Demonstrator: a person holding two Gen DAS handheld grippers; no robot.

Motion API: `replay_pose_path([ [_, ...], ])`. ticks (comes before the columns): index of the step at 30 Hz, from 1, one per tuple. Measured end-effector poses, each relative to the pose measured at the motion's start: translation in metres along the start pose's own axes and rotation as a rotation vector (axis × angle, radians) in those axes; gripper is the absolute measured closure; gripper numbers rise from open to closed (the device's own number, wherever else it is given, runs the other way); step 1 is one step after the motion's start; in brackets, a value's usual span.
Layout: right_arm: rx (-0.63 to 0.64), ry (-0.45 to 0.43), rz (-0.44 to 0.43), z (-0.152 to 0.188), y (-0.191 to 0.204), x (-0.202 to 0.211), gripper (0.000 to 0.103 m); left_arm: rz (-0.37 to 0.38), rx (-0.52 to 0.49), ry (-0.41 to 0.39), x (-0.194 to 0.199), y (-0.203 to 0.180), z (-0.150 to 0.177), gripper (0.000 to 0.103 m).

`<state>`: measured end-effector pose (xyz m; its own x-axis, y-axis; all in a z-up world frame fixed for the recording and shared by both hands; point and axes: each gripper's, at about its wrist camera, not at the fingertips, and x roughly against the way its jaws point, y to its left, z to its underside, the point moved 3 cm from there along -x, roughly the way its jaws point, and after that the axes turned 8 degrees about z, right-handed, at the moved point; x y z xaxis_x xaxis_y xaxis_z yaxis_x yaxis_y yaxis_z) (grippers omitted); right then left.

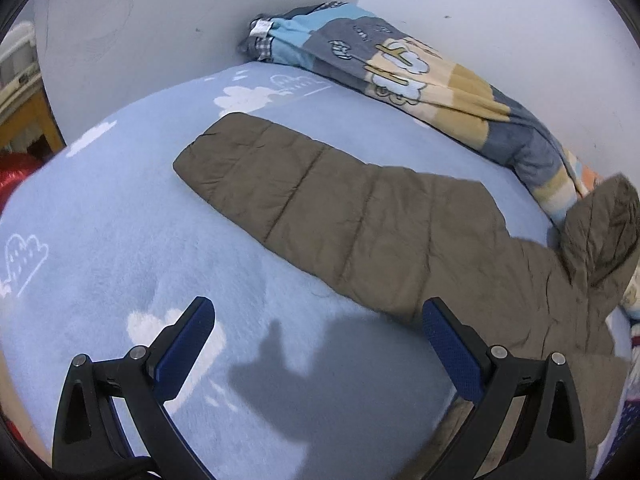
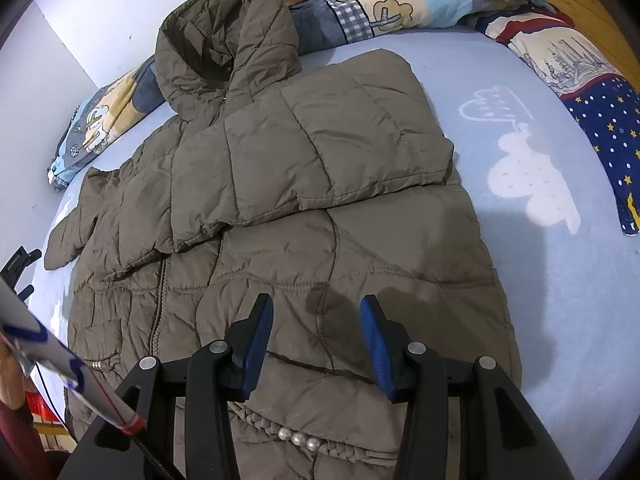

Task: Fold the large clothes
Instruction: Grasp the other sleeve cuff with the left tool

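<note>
A brown hooded puffer jacket (image 2: 280,208) lies front up on a light blue blanket (image 2: 560,280) with white clouds. One sleeve (image 2: 340,140) is folded across its chest. The other sleeve (image 1: 320,200) stretches out flat over the blanket, with the hood (image 1: 604,232) at the right edge of the left wrist view. My left gripper (image 1: 318,308) is wide open over bare blanket just in front of that sleeve, holding nothing. My right gripper (image 2: 316,304) hovers over the jacket's lower body, jaws partly apart, with no fabric pinched between the blue pads (image 2: 256,344).
A rolled patterned quilt (image 1: 420,76) lies along the white wall (image 1: 160,20) behind the jacket. A dark blue star-print cloth (image 2: 604,120) lies at the bed's right side. A white object with blue and red edging (image 2: 60,364) crosses the lower left of the right wrist view.
</note>
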<state>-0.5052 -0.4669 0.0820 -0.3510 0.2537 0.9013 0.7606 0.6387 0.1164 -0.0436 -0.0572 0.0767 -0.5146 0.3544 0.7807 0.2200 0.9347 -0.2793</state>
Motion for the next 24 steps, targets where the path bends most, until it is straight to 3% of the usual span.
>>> replay_pose_path([
  [6,0.007,0.003,-0.002,0.001,0.002,-0.001,0.054,0.079,0.132,0.001,-0.01,0.038,-0.026,0.0],
  [9,0.015,0.007,-0.004,0.001,0.004,-0.002,0.054,0.156,0.236,0.001,-0.018,0.065,-0.038,0.0],
  [12,0.023,0.008,0.004,0.002,0.007,-0.003,0.054,0.199,0.327,0.013,-0.029,0.086,-0.043,0.007],
  [14,0.026,0.011,0.004,0.002,0.007,-0.004,0.054,0.224,0.384,0.019,-0.039,0.101,-0.044,0.025],
  [15,0.027,0.013,0.006,0.002,0.007,-0.005,0.054,0.236,0.413,0.025,-0.045,0.108,-0.044,0.029],
  [24,0.016,0.024,0.013,0.001,0.002,-0.011,0.054,0.341,0.622,-0.018,-0.078,0.161,-0.049,0.035],
])
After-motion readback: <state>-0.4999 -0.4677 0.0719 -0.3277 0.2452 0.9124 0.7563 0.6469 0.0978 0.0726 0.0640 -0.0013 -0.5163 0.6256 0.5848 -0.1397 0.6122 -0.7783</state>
